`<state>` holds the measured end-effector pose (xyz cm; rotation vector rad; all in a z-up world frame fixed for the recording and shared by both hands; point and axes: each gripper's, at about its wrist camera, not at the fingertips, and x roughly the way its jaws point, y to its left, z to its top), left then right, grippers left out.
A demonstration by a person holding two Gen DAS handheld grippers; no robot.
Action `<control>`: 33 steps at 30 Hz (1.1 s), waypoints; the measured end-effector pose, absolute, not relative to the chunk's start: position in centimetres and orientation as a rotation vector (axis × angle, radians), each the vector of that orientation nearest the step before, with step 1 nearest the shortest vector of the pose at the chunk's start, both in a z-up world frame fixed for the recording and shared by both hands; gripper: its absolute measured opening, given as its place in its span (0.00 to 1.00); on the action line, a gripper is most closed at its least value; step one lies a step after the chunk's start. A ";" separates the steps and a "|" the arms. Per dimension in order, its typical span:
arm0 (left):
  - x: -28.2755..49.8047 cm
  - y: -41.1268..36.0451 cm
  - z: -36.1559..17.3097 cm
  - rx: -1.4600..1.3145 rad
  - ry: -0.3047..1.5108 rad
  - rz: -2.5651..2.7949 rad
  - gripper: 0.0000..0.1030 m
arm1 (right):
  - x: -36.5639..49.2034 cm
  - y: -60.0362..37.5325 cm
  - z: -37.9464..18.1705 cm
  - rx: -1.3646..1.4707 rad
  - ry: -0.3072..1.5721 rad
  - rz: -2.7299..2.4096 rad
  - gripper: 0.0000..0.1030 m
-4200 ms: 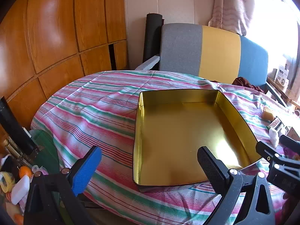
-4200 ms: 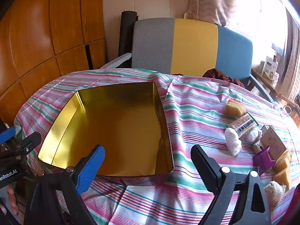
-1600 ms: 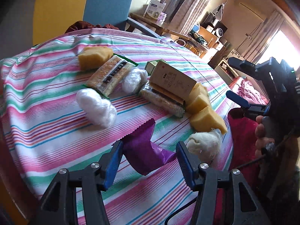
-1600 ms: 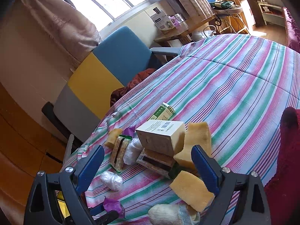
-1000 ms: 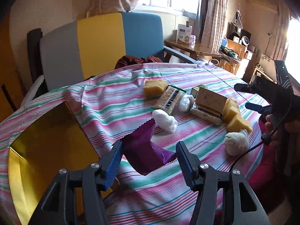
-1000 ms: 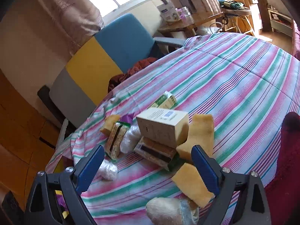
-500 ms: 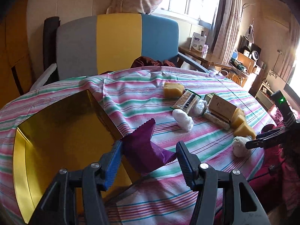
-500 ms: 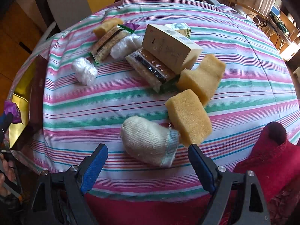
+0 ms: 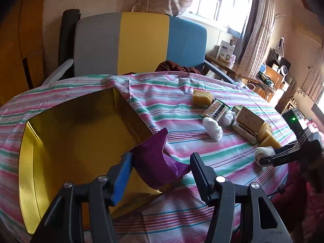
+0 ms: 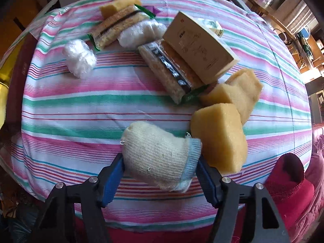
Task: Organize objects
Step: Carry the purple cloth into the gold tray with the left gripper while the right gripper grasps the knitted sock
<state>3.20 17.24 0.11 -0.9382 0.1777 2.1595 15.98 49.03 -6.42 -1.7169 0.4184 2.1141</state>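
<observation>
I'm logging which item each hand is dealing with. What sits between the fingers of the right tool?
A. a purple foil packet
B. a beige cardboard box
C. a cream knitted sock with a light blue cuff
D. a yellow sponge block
C: in the right wrist view the cream knitted sock with a light blue cuff lies between the closing fingers of the right tool, on the striped tablecloth.

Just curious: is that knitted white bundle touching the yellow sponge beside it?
Touching. The right wrist view shows the white bundle's blue cuff pressed against the yellow sponge, no tablecloth between.
</observation>
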 end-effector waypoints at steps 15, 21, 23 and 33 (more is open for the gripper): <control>-0.1 10.5 0.4 -0.972 0.175 2.411 0.57 | 10.7 45.0 -7.9 -1.492 0.422 2.282 0.68; -0.9 9.0 0.5 -0.981 0.178 2.477 0.57 | 10.7 44.8 -8.1 -1.496 0.431 2.279 0.68; -1.2 8.9 0.4 -0.991 0.190 2.489 0.57 | 10.6 44.9 -8.2 -1.497 0.451 2.280 0.68; -1.4 8.8 0.4 -0.983 0.223 2.527 0.57 | 10.2 44.7 -9.0 -1.549 0.462 2.254 0.67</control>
